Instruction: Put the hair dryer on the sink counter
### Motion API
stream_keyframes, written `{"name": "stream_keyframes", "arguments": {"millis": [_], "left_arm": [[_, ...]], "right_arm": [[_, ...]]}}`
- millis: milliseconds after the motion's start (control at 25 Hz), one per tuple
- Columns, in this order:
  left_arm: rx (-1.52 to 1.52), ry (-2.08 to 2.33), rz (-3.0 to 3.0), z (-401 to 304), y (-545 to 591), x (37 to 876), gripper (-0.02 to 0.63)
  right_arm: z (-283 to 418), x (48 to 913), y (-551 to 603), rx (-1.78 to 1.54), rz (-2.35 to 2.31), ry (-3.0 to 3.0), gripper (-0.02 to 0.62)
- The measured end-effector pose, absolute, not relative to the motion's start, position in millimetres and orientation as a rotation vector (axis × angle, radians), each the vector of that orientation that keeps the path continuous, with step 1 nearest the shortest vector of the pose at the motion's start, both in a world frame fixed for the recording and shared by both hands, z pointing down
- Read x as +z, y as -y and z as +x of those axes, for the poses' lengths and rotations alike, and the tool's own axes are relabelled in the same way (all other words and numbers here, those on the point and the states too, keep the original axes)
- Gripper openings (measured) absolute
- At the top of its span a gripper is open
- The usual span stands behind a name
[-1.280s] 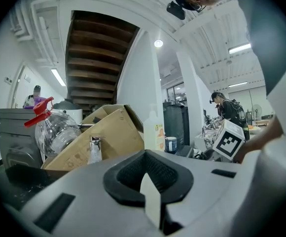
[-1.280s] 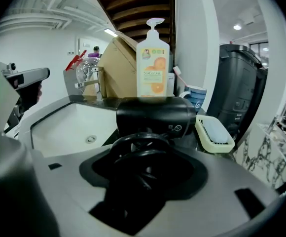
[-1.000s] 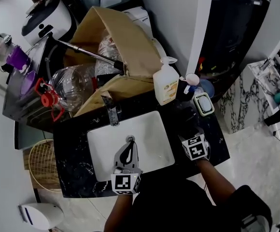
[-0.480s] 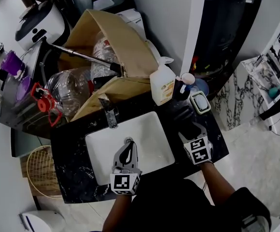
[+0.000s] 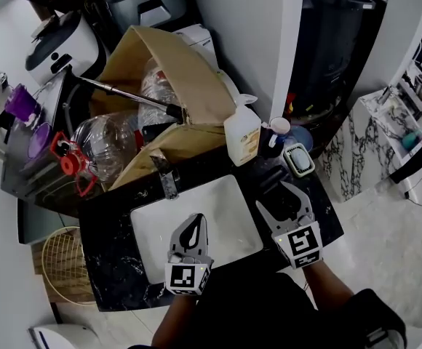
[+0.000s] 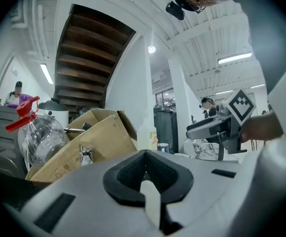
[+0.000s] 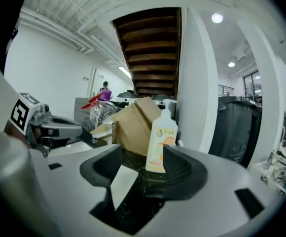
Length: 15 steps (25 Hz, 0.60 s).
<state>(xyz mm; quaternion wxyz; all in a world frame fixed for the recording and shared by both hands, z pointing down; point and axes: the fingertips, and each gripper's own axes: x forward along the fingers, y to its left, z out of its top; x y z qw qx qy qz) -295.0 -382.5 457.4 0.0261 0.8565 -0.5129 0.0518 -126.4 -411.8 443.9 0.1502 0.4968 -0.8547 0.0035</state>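
Right gripper (image 5: 271, 194) is wide open and empty over the black counter (image 5: 109, 267), right of the sink (image 5: 153, 231). Left gripper (image 5: 194, 219) is closed on nothing, above the sink. Hair dryer can't be picked out; it may sit dark-on-dark by the right jaws. Likely placed, but unconfirmed.

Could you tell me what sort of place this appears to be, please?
Probably a washroom sink corner doubling as storage: a white basin set in a black stone counter, a faucet and pump bottle at its far edge, with a cardboard box and clear plastic jug crowded behind.
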Motion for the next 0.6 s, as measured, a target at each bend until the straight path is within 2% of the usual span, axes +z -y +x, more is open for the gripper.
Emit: {"name": "stream_keyframes", "arguments": {"millis": [80, 160, 440, 600], "left_arm": [[0.149, 1.601, 2.667, -297, 385, 448, -0.006], [0.146, 1.622, 2.676, -300, 387, 440, -0.006], [0.015, 1.643, 2.57, -316, 391, 428, -0.006], [0.005, 1.646, 2.576, -318, 391, 419, -0.006]], "right_arm": [[-130, 422, 407, -0.064, 1.48, 2.529, 0.237], [-132, 395, 401, -0.134, 1.552, 2.6, 0.16], [-133, 356, 390, -0.262, 1.636, 2.679, 0.004], [-137, 351, 387, -0.302, 1.602, 2.689, -0.002]]}}
